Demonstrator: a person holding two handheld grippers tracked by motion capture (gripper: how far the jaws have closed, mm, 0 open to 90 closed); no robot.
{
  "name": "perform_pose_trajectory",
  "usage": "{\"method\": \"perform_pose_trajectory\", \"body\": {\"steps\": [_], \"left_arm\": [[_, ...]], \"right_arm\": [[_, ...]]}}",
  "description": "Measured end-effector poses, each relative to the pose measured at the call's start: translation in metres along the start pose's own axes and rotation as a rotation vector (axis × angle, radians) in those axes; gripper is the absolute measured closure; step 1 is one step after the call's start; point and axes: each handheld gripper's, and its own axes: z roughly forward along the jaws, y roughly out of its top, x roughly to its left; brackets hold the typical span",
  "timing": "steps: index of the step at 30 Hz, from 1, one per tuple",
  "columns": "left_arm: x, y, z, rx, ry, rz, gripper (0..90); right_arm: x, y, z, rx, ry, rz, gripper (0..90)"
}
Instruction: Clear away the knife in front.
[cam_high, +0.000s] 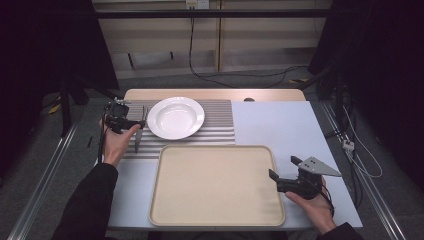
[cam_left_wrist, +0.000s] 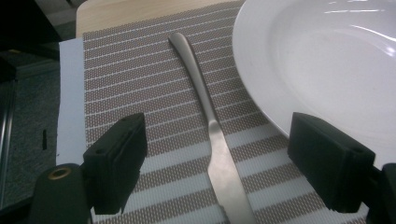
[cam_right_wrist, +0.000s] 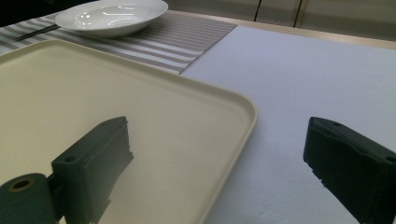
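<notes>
1. Nearest to us, the right gripper (cam_high: 285, 168) rests in the person's right hand (cam_high: 312, 205) at the near right of the tabletop (cam_high: 280, 125). Its jaws stand wide apart with nothing between them.
2. In the right gripper view, one jaw of the right gripper hangs over the rim of the cream rectangular plastic tray (cam_right_wrist: 93, 107) and the other over the pale blue sheet (cam_right_wrist: 303, 79) that covers the right part of the tabletop.
3. The cream rectangular plastic tray lies flat at the near middle of the tabletop, just left of the right gripper.
4. Beyond the tray lies the brown-and-white striped woven placemat (cam_high: 220, 122), its near edge just beside the tray's far rim.
5. On the left part of that placemat lies the matte silver metal table knife (cam_left_wrist: 210, 126), flat, with its handle pointing away from the left gripper's camera.
6. The left gripper (cam_high: 141, 124), held in the person's left hand (cam_high: 120, 142), hovers over the knife. Its jaws stand wide, one on each side of the blade, and the pads do not touch it.
7. Just right of the knife sits the white round ceramic deep plate (cam_left_wrist: 327, 60) on the same placemat, near the knife but apart from it.
</notes>
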Motion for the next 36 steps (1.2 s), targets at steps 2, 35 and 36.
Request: {"method": "perform_pose_trajectory", "body": {"steps": [2,35,36], "left_arm": [[0.001,0.003,0.003,0.002,0.0,-0.005,22.6],[0.007,0.025,0.065,0.165,-0.03,-0.107,76.0],[0.006,0.026,0.064,0.178,-0.023,-0.091,76.2]], "right_arm": [[0.0,0.0,0.0,-0.002,0.002,-0.001,7.4],[0.001,-0.001,-0.001,0.0,0.005,-0.007,7.5],[0.001,-0.001,-0.001,0.0,0.005,-0.01,7.5]]}}
